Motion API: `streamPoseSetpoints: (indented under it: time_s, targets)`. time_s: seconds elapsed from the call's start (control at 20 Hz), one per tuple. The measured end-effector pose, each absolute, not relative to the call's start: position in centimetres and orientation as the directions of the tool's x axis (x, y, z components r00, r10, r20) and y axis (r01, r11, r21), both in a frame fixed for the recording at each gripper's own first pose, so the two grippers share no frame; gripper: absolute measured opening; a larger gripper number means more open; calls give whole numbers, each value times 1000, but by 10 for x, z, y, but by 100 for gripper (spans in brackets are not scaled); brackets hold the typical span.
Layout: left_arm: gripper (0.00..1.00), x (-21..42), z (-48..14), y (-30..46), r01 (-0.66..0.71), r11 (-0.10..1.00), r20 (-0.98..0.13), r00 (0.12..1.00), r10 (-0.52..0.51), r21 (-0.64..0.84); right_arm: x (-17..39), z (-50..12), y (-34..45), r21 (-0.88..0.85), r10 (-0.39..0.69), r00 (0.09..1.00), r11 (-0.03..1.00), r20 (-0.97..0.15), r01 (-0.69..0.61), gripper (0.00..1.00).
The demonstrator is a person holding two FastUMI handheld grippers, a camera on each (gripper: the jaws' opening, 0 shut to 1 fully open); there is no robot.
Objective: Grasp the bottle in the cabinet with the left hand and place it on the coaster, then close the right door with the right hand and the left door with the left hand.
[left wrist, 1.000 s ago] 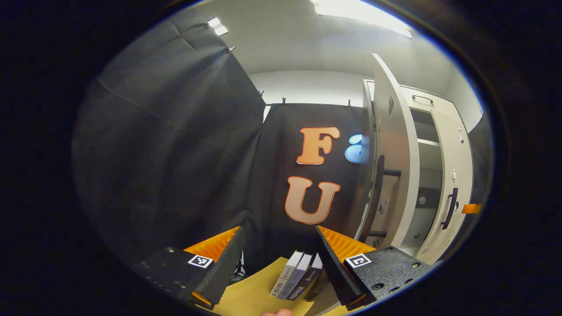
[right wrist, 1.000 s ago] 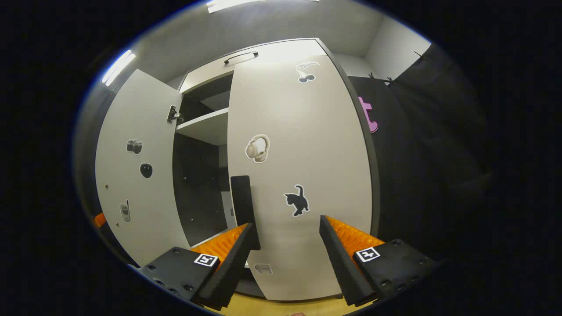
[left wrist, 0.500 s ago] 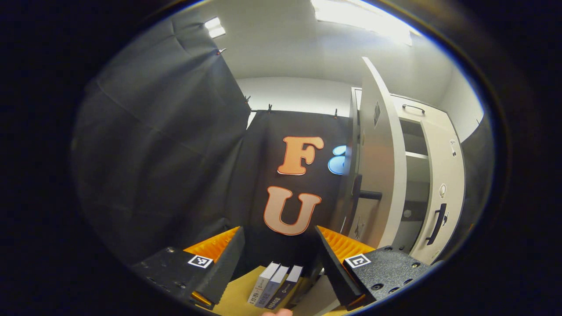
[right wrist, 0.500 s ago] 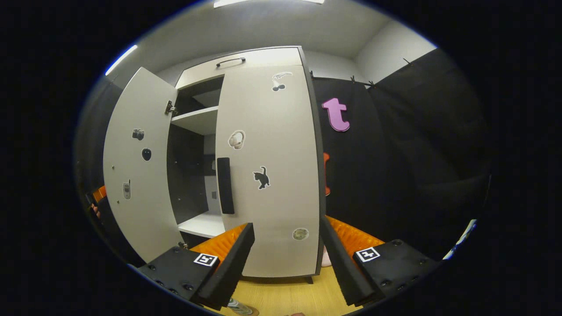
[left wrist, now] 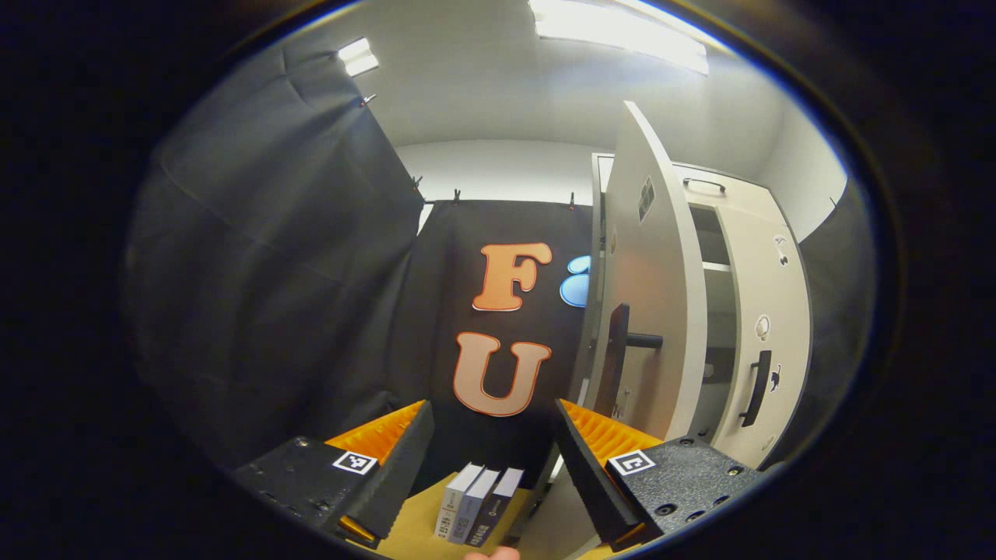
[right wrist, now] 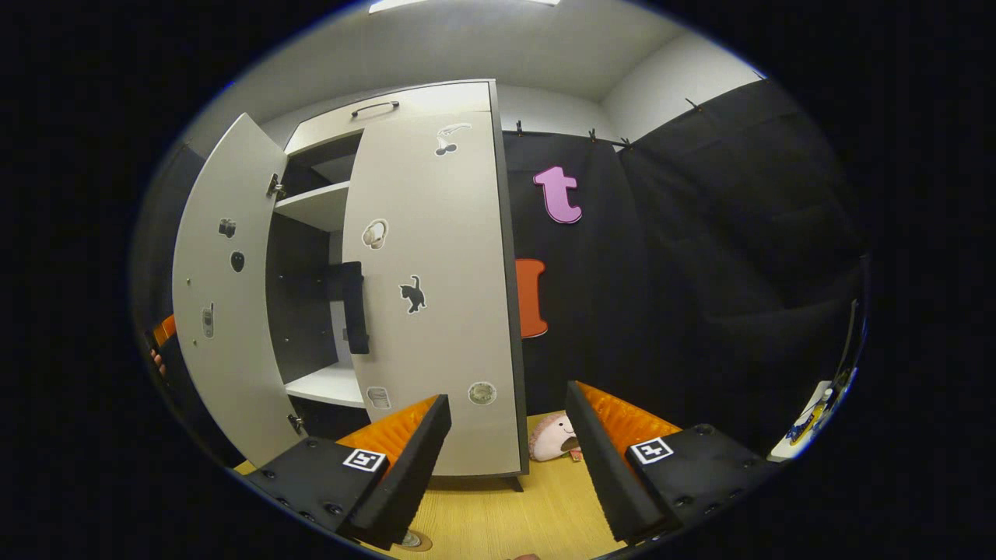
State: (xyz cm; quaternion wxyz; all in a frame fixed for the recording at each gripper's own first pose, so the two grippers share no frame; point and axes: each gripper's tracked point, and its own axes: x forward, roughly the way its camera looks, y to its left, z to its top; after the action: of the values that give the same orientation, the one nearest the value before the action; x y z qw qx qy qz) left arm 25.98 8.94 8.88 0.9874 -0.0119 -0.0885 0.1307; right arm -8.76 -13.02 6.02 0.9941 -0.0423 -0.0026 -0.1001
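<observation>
In the right gripper view the white cabinet (right wrist: 424, 97) stands on the wooden table. Its right door (right wrist: 436, 311) lies flat against the front, dark handle (right wrist: 354, 307) on its left edge. The left door (right wrist: 222, 303) stands wide open, showing a shelf (right wrist: 311, 208) and a dark inside. My right gripper (right wrist: 506, 459) is open, back from the right door and touching nothing. A small round thing (right wrist: 412, 539) peeks out by its left finger; I cannot tell what it is. In the left gripper view my left gripper (left wrist: 490, 467) is open just left of the open door (left wrist: 650, 311) and its handle (left wrist: 618, 354).
Three books (left wrist: 475, 505) stand on the table (left wrist: 420, 537) ahead of the left gripper. A pink plush toy (right wrist: 554, 438) lies right of the cabinet. Part of the other gripper and a hand (right wrist: 159, 346) show behind the open door. Black cloth walls close in all round.
My right gripper has drawn back from the right door and swung right, bringing the plush toy into sight. The left gripper view has turned a little, so the open door sits nearer its centre.
</observation>
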Motion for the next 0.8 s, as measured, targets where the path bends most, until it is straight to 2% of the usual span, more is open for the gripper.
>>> streamPoseSetpoints:
  time_s: [0.25,0.3,0.45,0.5,0.55,0.8]
  targets:
    - [97,271,79,38,-135,988,135,980,145,-82,-97,61,-135,-87,-195,981,977,20,196,98]
    - [93,275,78,32,-116,990,132,983,126,-83,-100,62,-138,-88,-201,979,975,22,202,98]
    - [93,284,74,2,-69,995,132,988,79,-75,-109,63,-148,-79,-227,973,970,27,229,98]
    - [89,287,72,-8,-53,996,128,990,61,-67,-114,63,-151,-72,-236,971,969,27,237,98]
    - [93,293,72,-19,-32,998,124,992,39,-59,-116,63,-153,-68,-242,970,968,27,243,98]
    - [94,304,64,-54,65,994,104,993,-55,-93,-134,68,-165,-70,-283,958,956,38,285,98]
